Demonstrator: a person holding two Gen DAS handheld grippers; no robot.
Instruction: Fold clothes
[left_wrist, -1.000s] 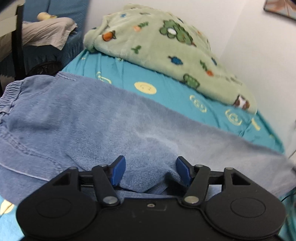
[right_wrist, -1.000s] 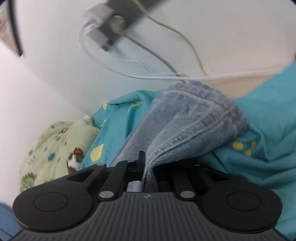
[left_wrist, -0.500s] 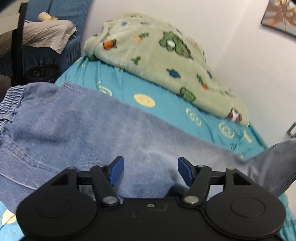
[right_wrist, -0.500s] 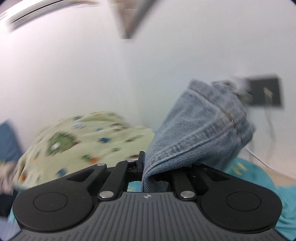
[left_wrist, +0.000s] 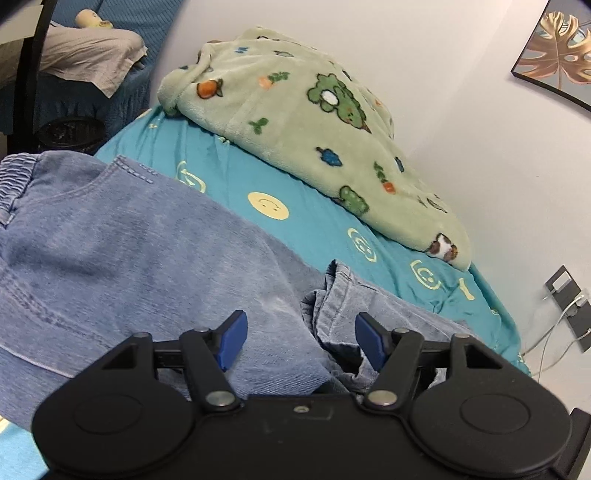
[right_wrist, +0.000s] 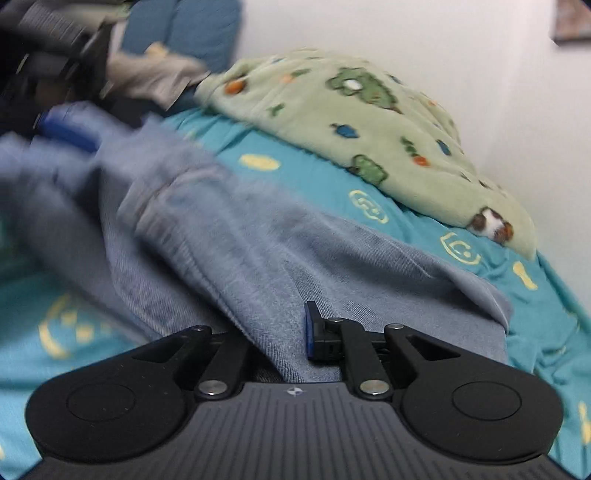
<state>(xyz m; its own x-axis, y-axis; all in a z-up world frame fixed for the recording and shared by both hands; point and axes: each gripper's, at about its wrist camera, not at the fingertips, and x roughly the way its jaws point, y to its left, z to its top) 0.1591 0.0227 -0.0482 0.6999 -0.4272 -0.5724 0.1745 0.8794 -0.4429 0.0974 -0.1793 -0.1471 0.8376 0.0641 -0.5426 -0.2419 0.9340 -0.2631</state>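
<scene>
The jeans (left_wrist: 122, 258) are lying across the teal sheet (left_wrist: 303, 221), their hem folded over toward four o'clock from the waistband. The left gripper (left_wrist: 301, 338) is hovering with its blue pads apart, denim below them, not pinched. The right gripper (right_wrist: 295, 332) is clamping a denim fold, seemingly the hem, though blur is hiding detail. A green blanket (left_wrist: 306, 122) is sitting at twelve o'clock.

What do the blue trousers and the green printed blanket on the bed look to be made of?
Trousers: likely denim, faded matte blue, with a twill weave and stitched seams. Blanket: probably plush fleece, with a soft fuzzy nap and printed cartoon figures.
</scene>
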